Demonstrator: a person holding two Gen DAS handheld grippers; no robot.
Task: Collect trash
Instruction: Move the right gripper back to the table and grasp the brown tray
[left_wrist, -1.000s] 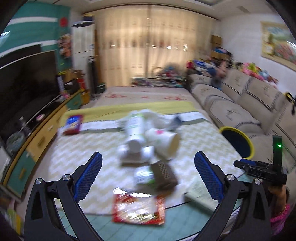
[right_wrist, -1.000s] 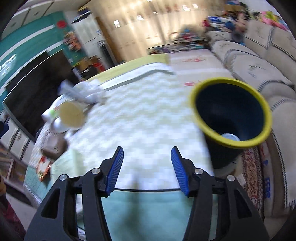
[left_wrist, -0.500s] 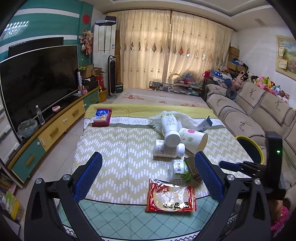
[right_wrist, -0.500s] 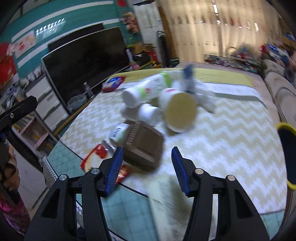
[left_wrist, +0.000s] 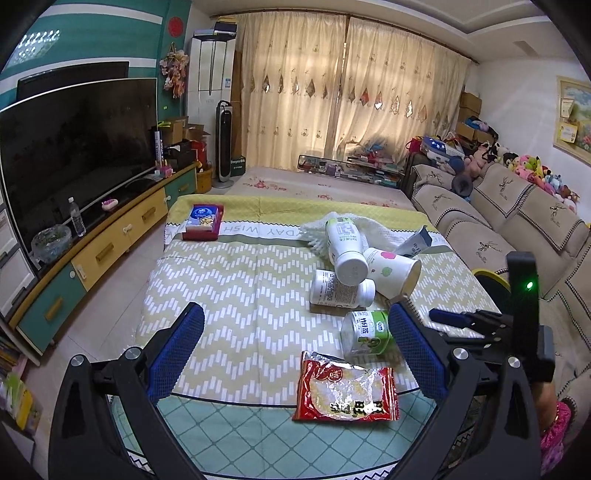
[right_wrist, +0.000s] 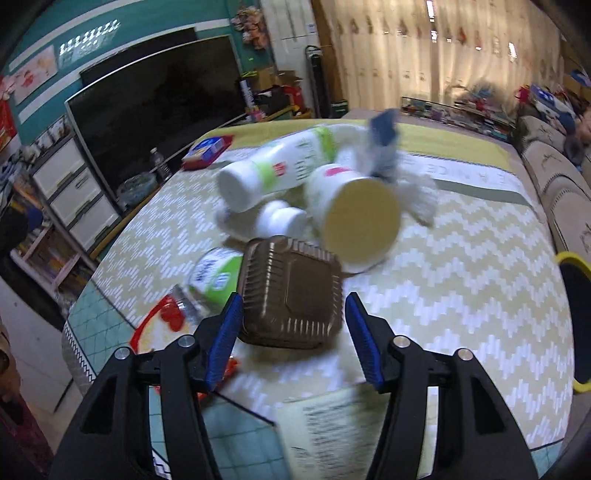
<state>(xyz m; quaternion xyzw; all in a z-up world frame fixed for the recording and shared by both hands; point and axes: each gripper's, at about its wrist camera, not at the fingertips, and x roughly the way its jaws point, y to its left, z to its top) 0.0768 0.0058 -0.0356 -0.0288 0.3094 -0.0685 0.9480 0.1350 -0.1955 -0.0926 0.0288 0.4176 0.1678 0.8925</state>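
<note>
From the left wrist we see the left gripper (left_wrist: 293, 345) spread wide and empty above the table (left_wrist: 229, 295); a red snack wrapper (left_wrist: 345, 393), a green-labelled jar (left_wrist: 365, 332), two white bottles and a paper cup (left_wrist: 393, 271) lie heaped ahead. The right wrist view alone shows the brown plastic tray (right_wrist: 291, 295) whole; the right gripper (right_wrist: 293, 341) hovers near it, its jaws opening with nothing pinched, the yellow-rimmed bin (right_wrist: 574, 317) off to the right.

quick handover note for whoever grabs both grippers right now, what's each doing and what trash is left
Left gripper: open, empty, short of the pile.
Right gripper: jaws opening, nothing gripped, lined up on the brown tray.
On the table: red wrapper, green-label jar, two white bottles, paper cup, a wrapper at the back, a paper sheet.
Yellow-rimmed bin: off the table's right edge.
Left: all of the above still needs binning.
</note>
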